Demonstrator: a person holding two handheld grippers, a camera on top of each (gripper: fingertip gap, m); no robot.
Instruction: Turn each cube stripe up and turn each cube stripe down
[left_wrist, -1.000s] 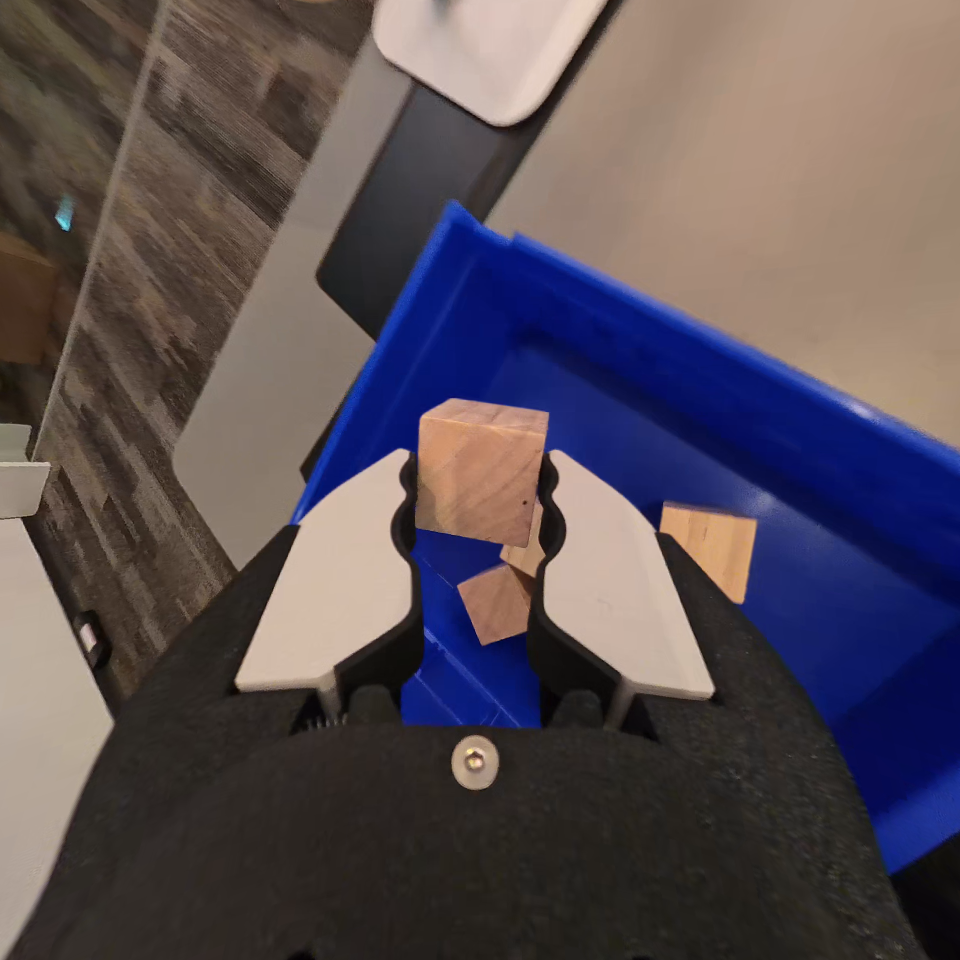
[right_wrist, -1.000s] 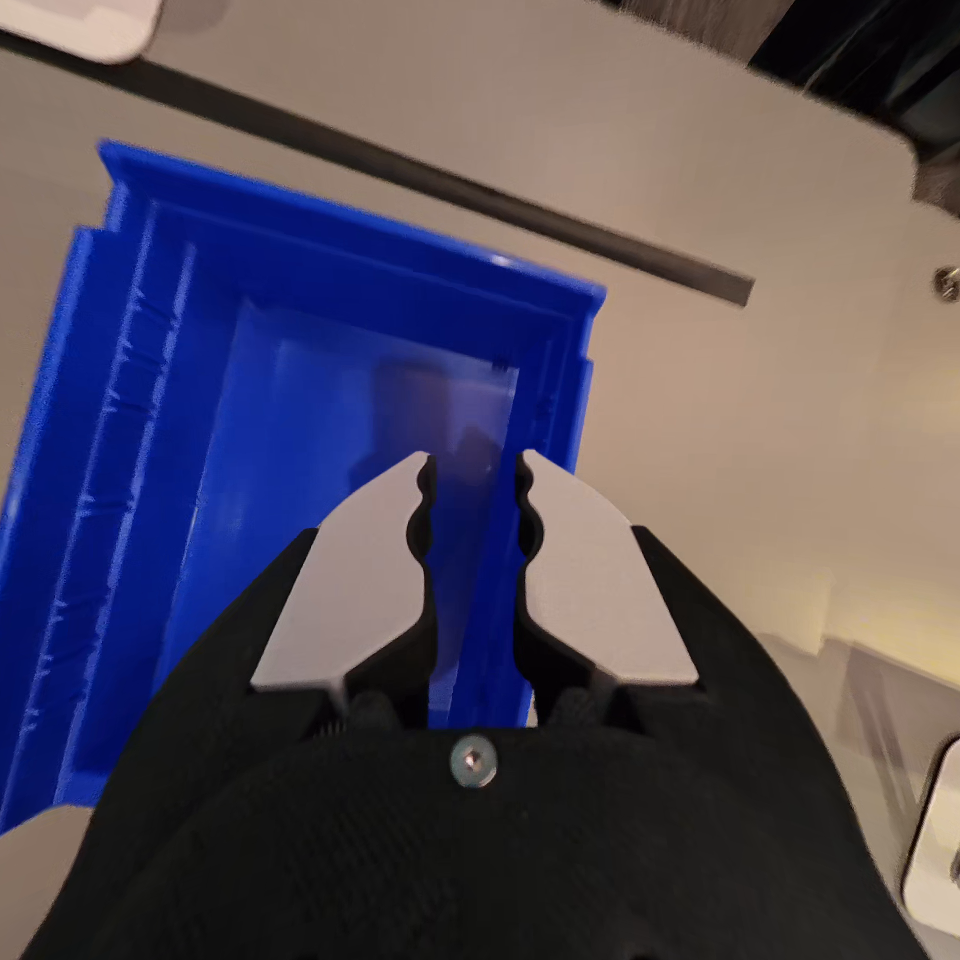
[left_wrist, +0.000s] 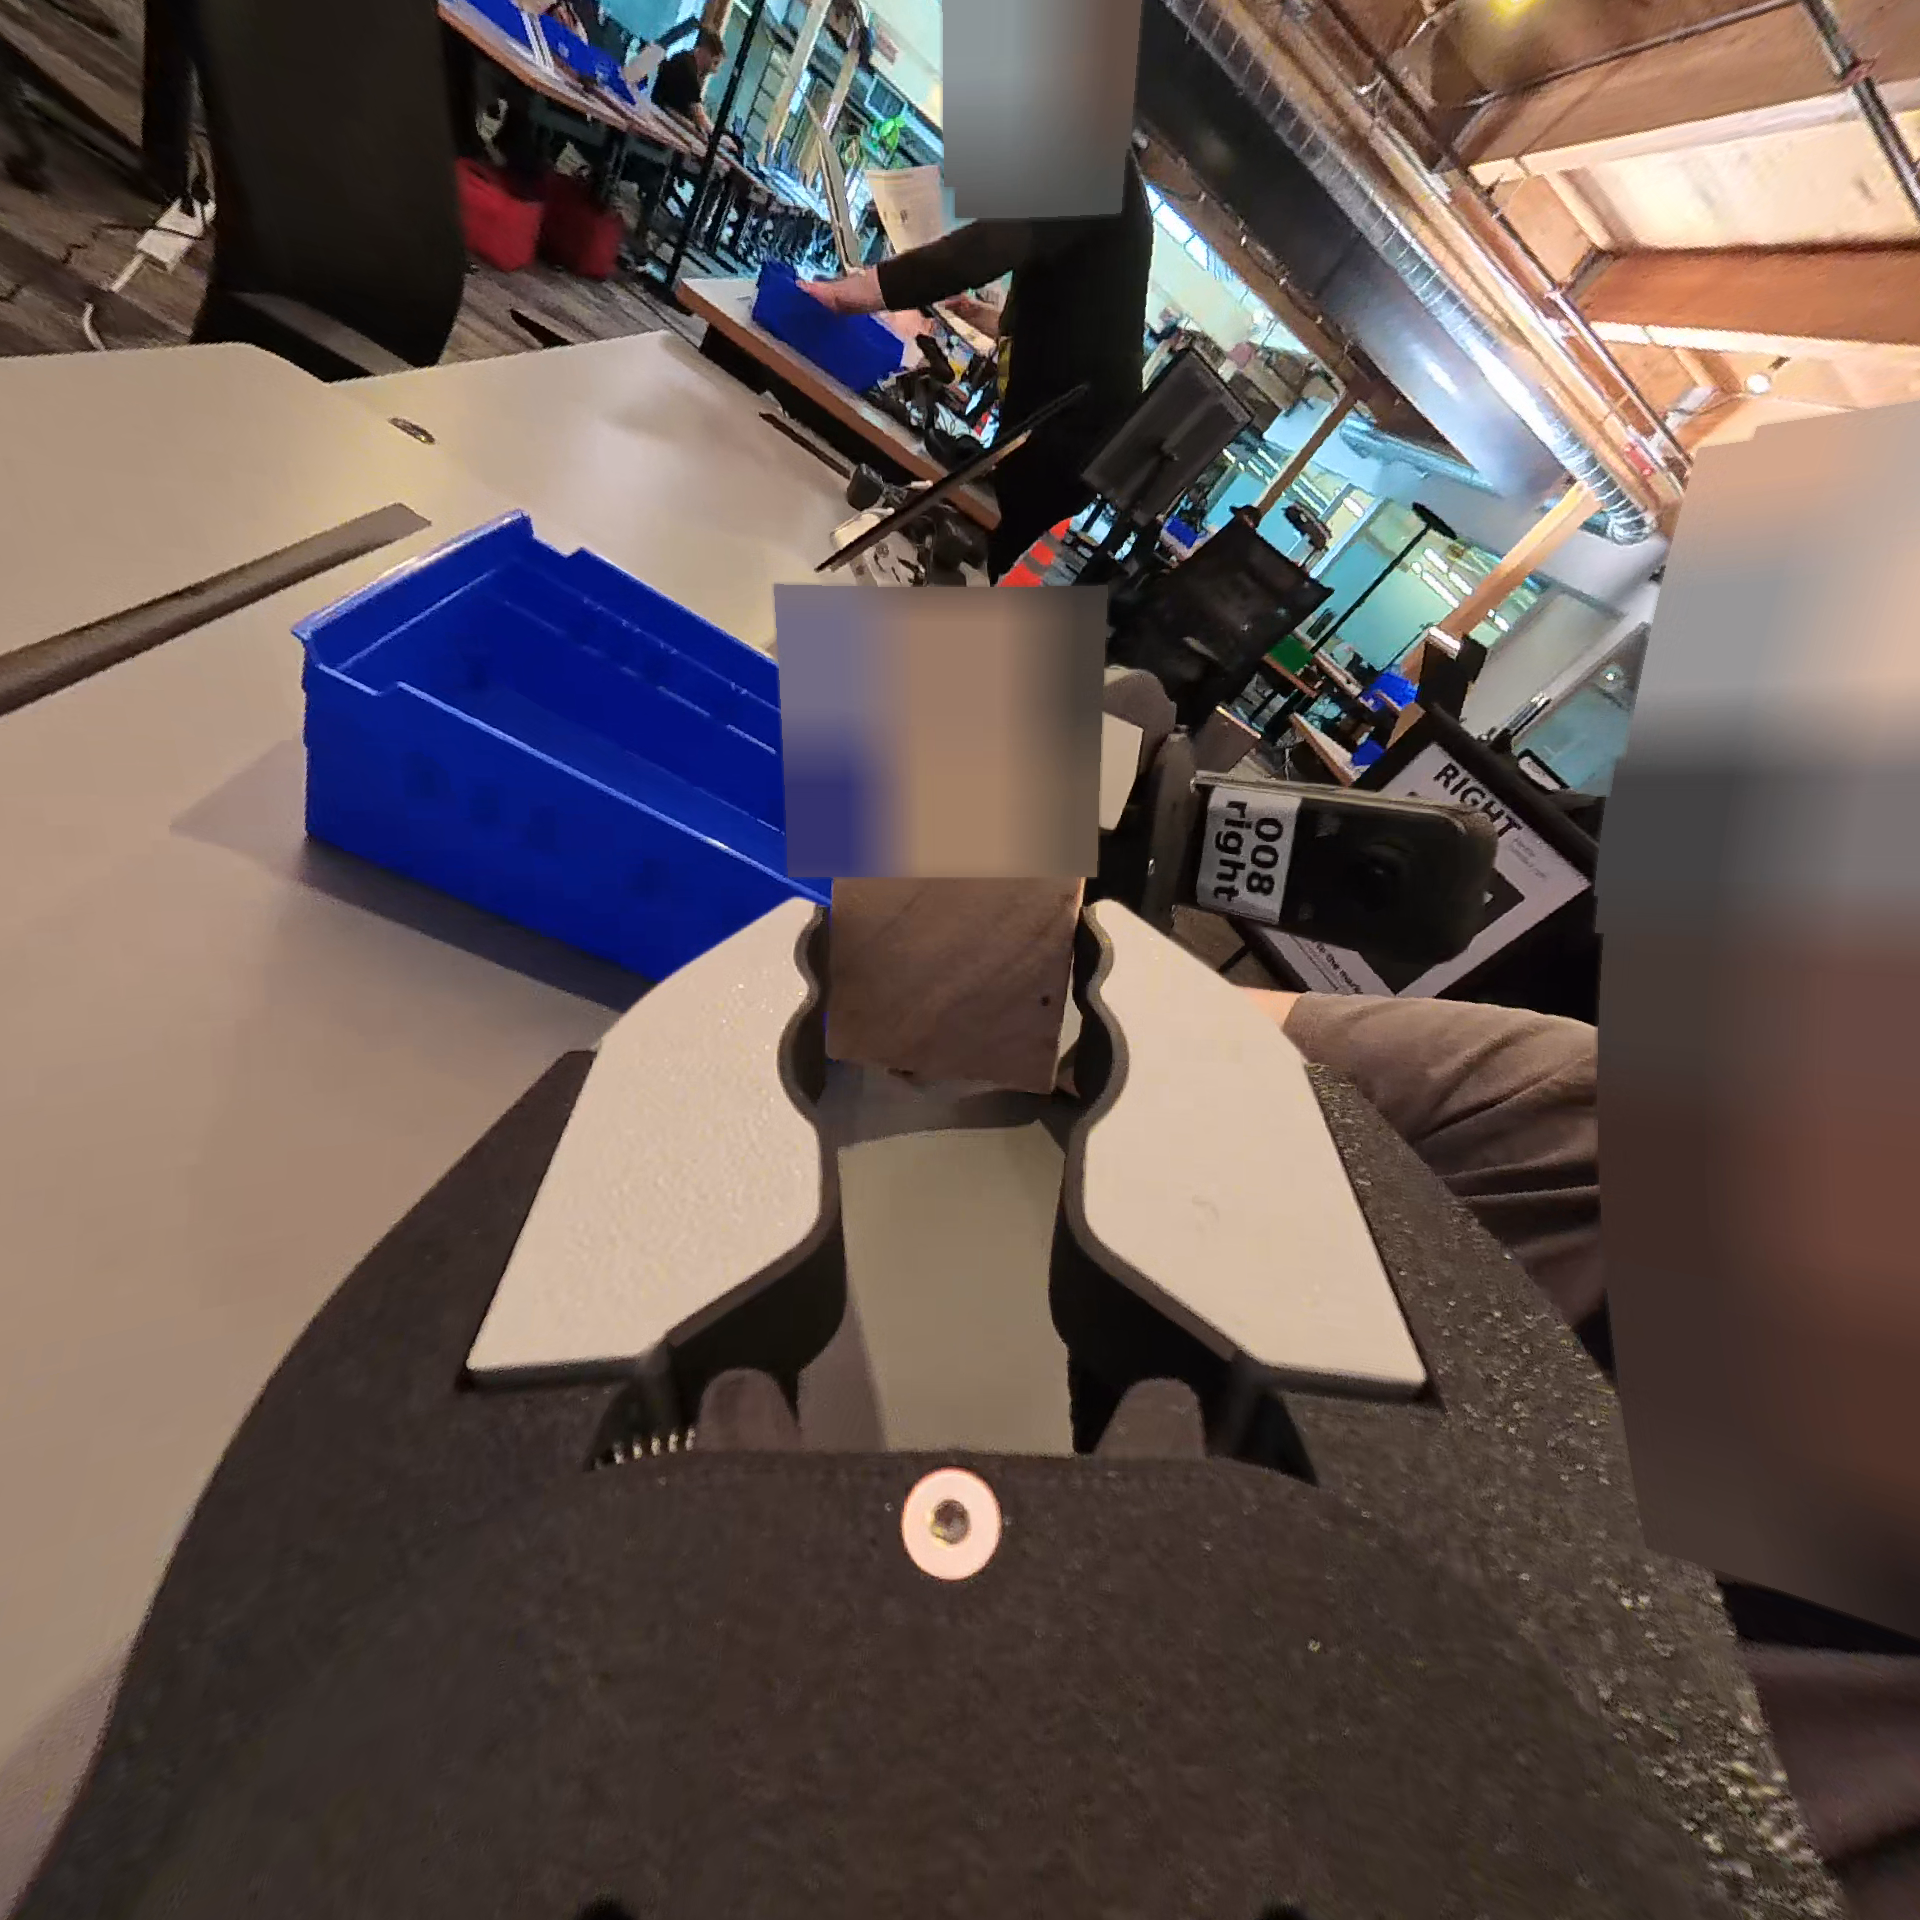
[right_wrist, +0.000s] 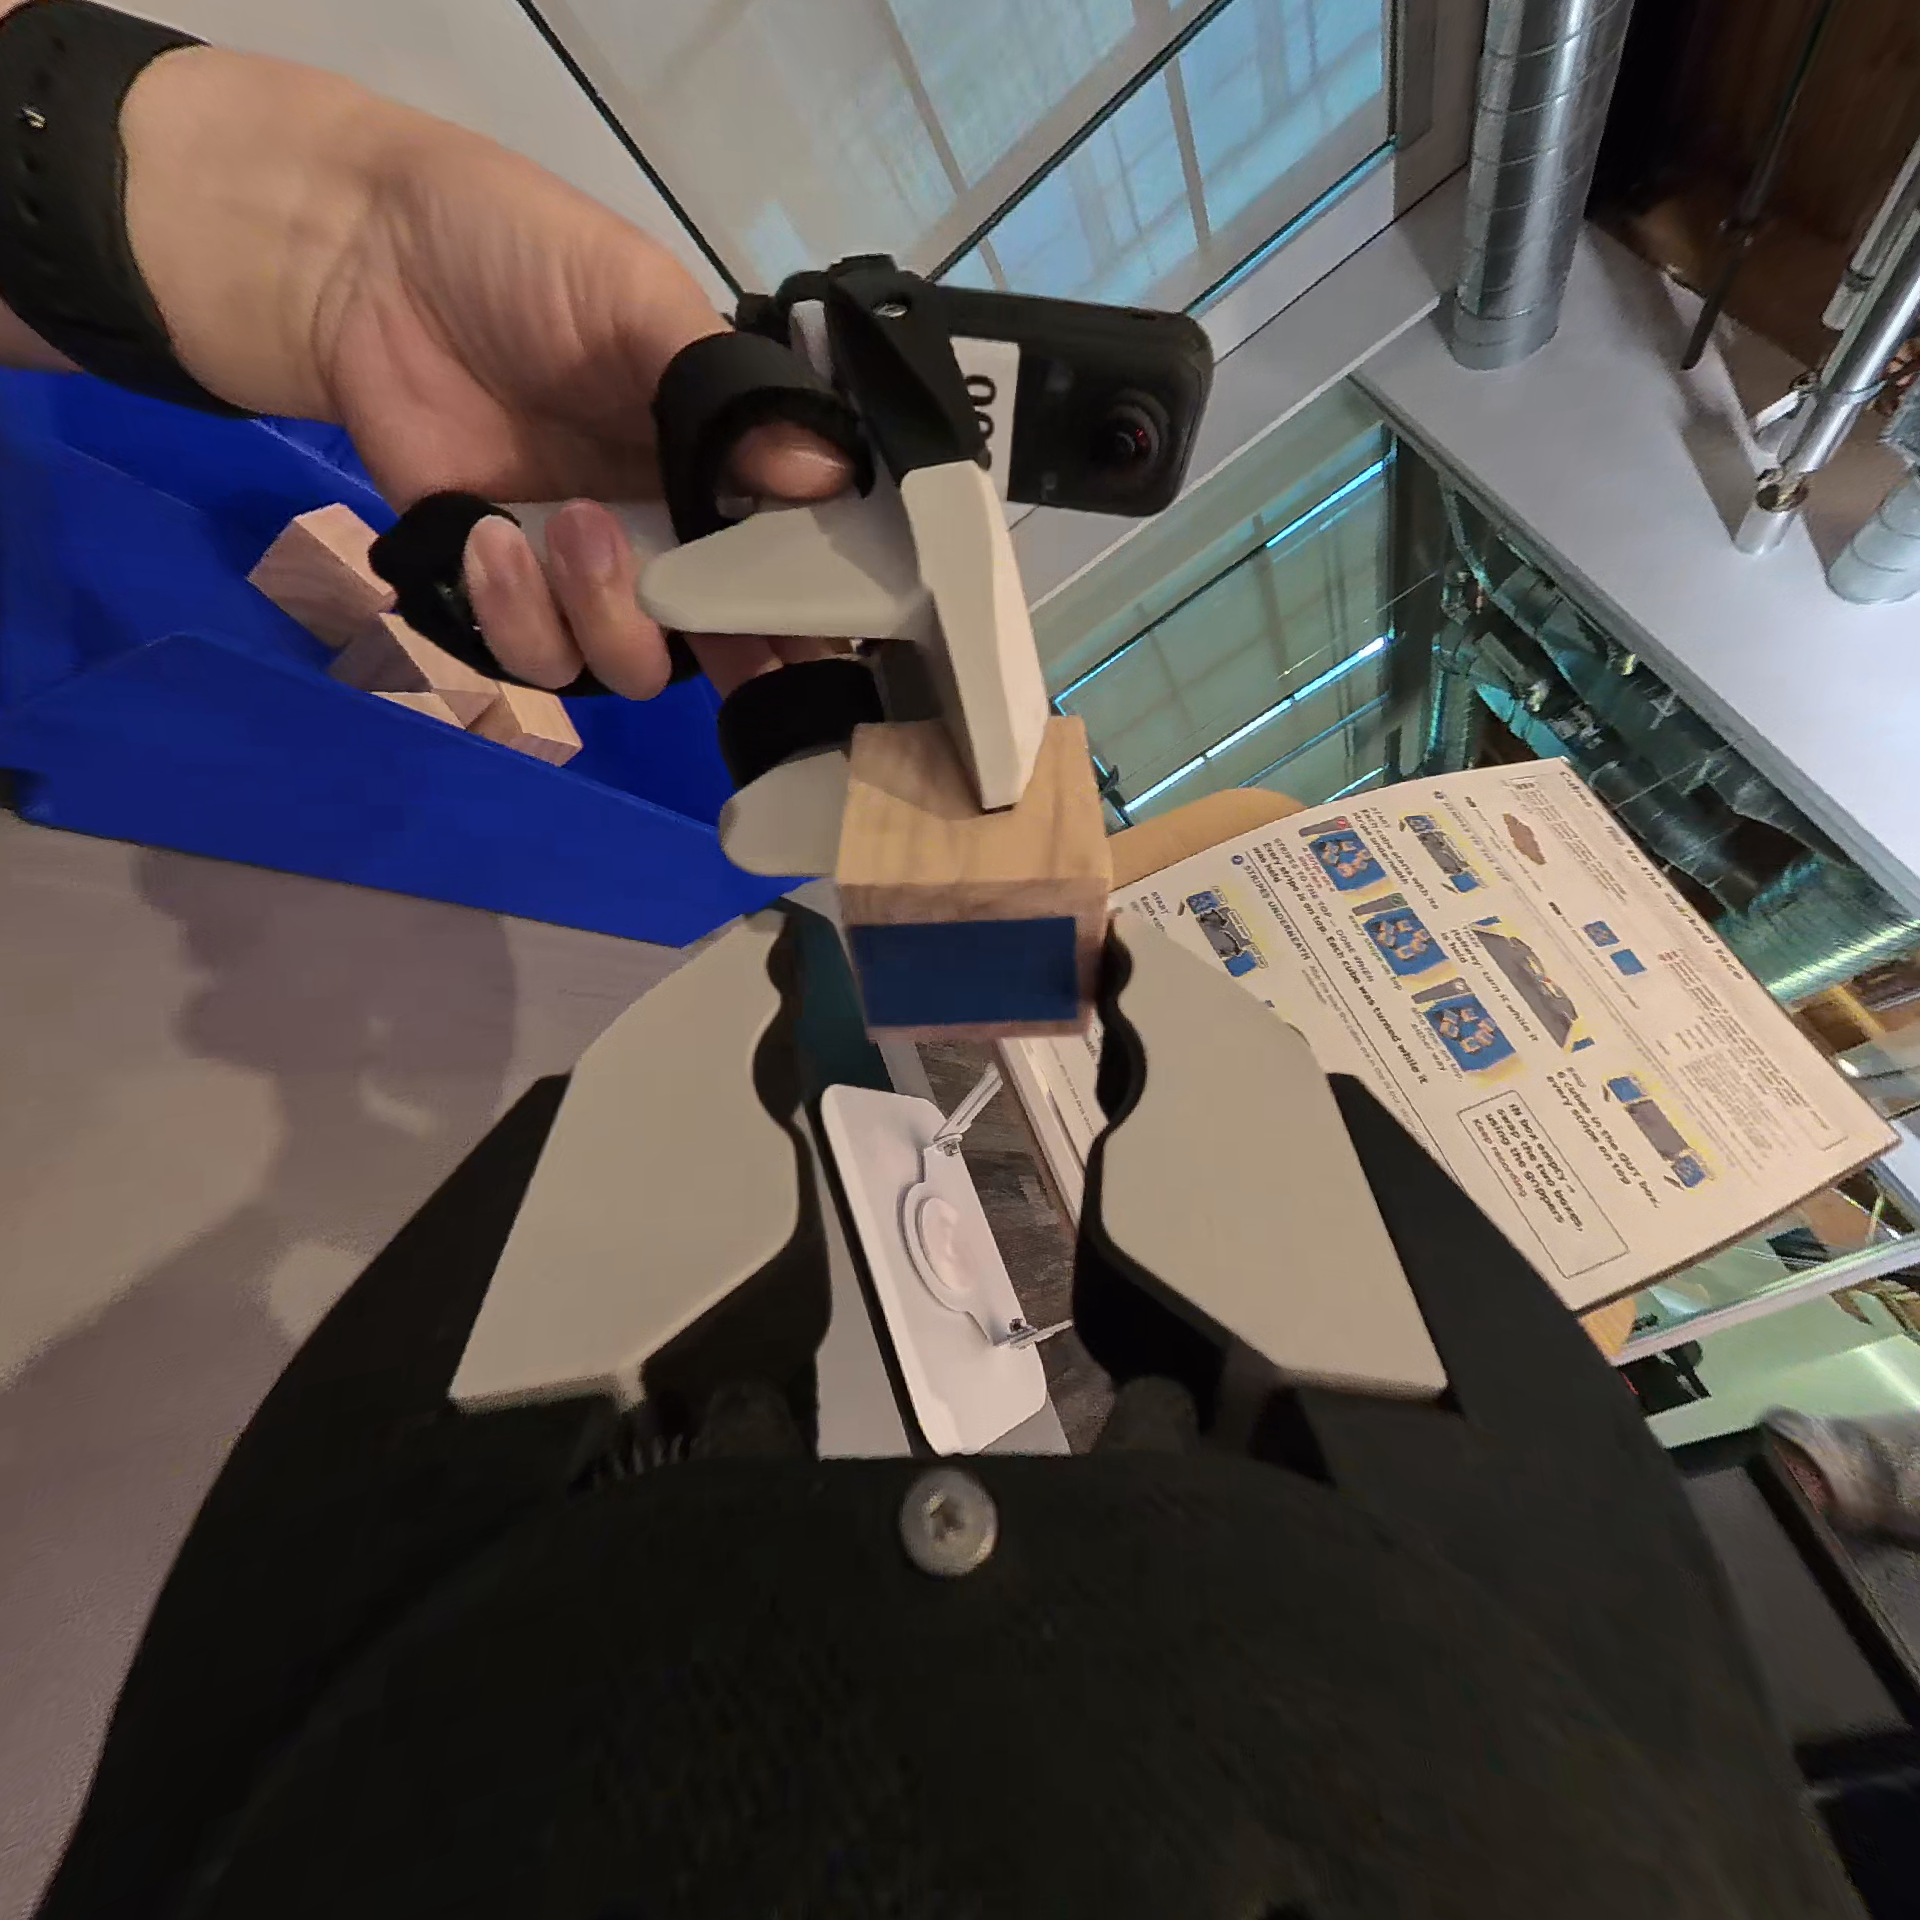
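You are in the middle of the job, not near the end. Your left claw (left_wrist: 951, 935) is squeezing one wooden cube (left_wrist: 951, 977), with one finger on top of it and one under it. The cube is up in the air, past the corner of the blue bin (right_wrist: 312, 790) that sits on the table (left_wrist: 208, 1039). Its blue stripe (right_wrist: 961, 977) points sideways, at your right claw (right_wrist: 951, 956). So this cube is not turned stripe up or stripe down yet.

Your right claw is open around the cube. One finger is very close to the cube's side. The other finger (right_wrist: 665, 1091) has a gap next to it, so it is not gripping.

More cubes (right_wrist: 322, 577) lie in a heap in that bin, by its near wall. No stripe shows on them from here, so you cannot tell which way they face. I think they are waiting for their turn.

A second blue bin (left_wrist: 499, 790) sits farther along the table. No cube shows inside it, but part of it is hidden. Most of the work looks left to do.
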